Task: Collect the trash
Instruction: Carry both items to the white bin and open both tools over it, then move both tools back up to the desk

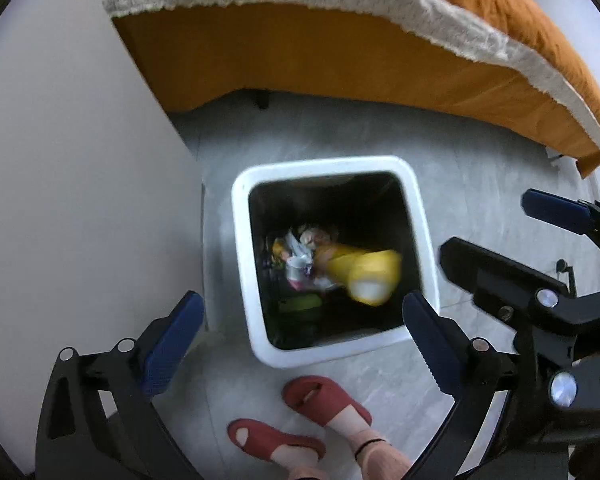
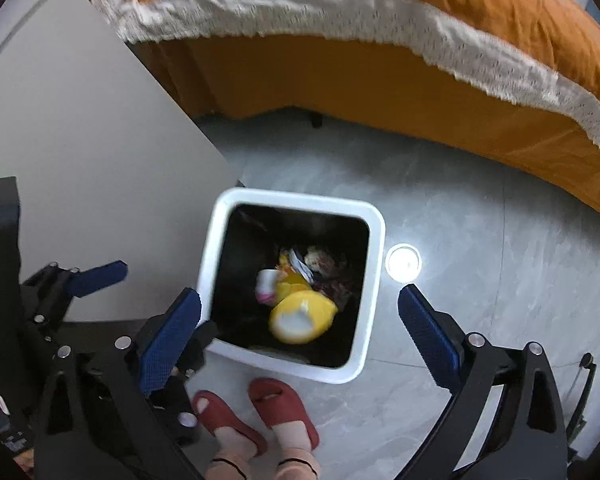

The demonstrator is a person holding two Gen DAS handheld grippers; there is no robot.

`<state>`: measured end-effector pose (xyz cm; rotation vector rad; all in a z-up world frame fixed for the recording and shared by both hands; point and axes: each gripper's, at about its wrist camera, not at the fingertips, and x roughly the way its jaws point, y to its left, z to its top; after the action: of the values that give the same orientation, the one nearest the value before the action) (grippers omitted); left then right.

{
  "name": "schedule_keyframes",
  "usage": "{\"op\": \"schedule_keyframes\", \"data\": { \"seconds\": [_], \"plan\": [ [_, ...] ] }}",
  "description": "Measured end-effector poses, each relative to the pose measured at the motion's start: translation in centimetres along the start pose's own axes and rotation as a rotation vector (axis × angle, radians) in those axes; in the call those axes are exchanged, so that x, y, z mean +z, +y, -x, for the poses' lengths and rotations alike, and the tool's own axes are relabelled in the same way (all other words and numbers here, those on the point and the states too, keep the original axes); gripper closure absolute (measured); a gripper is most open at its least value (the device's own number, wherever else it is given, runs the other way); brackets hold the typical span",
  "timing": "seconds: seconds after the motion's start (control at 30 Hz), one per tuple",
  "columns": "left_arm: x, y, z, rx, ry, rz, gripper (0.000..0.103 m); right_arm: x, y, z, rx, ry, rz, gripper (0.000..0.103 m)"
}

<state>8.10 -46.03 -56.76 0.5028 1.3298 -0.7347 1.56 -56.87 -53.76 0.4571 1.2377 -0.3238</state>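
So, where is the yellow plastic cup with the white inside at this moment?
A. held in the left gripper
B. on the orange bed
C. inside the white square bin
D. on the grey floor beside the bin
C: the yellow plastic cup appears, blurred, within the dark interior of the white square bin, while the left gripper and right gripper are open and empty.

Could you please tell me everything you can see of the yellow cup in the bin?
The yellow cup is blurred, a smooth plastic-looking cup with a white inside, tilted with its open mouth toward the cameras. It is inside the white bin over the other trash; whether it rests there or is in mid-fall cannot be told. Neither open gripper touches it.
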Motion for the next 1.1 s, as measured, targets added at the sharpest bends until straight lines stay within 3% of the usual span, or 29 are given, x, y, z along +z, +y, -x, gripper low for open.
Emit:
{"op": "schedule_keyframes", "data": {
  "seconds": [0.3, 0.63, 0.87, 1.1],
  "plan": [
    [-0.3, 0.1, 1.3, 0.006, 0.002, 0.019, 0.005, -0.3, 0.5, 0.7, -0.013, 0.024, 0.029, 0.005],
    [0.6, 0.6, 8.3, 0.032, -0.043, 0.060, 0.005, 1.4, 2.0, 6.4, -0.009, -0.020, 0.026, 0.005],
    [0.9, -0.8, 17.4, 0.022, -0.136, 0.106, 0.005, 2.1, 2.9, 16.0, -0.013, -0.132, 0.023, 0.005],
    [0.7, -1.9, 29.5, 0.049, -0.320, 0.122, 0.005, 3.0, 4.9, 26.3, -0.005, -0.309, 0.060, 0.005]
  ]
}}
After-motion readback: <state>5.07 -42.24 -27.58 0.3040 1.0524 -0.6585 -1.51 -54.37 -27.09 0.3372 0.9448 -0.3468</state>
